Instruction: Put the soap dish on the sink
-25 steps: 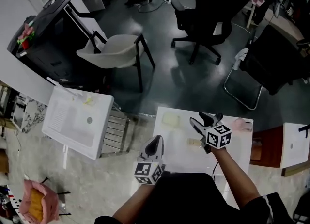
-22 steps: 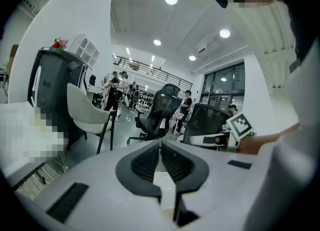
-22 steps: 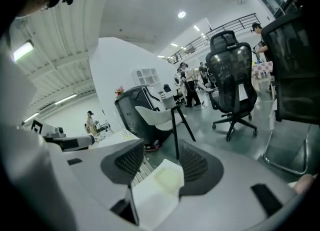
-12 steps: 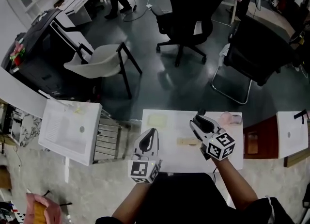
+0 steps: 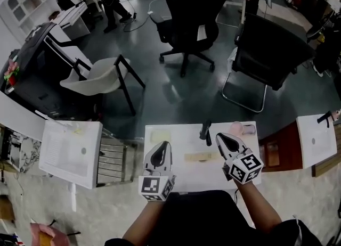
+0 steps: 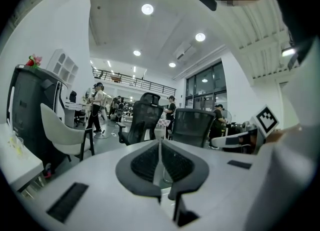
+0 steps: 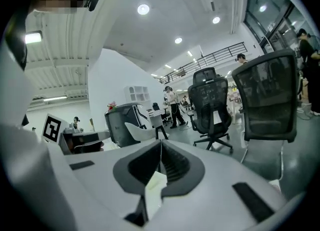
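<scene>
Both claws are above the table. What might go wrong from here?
The right claw has just closed on nothing, and the left claw is shut empty too: reach without reopening and they only push things. The dark upright piece stands close by the right claw, easy to knock.

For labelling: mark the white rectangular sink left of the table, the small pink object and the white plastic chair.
white rectangular sink [image 5: 61, 154]: head view, basin floor.
small pink object [image 5: 238, 128]: head view, middle.
white plastic chair [image 5: 93, 80]: head view, seat.
</scene>
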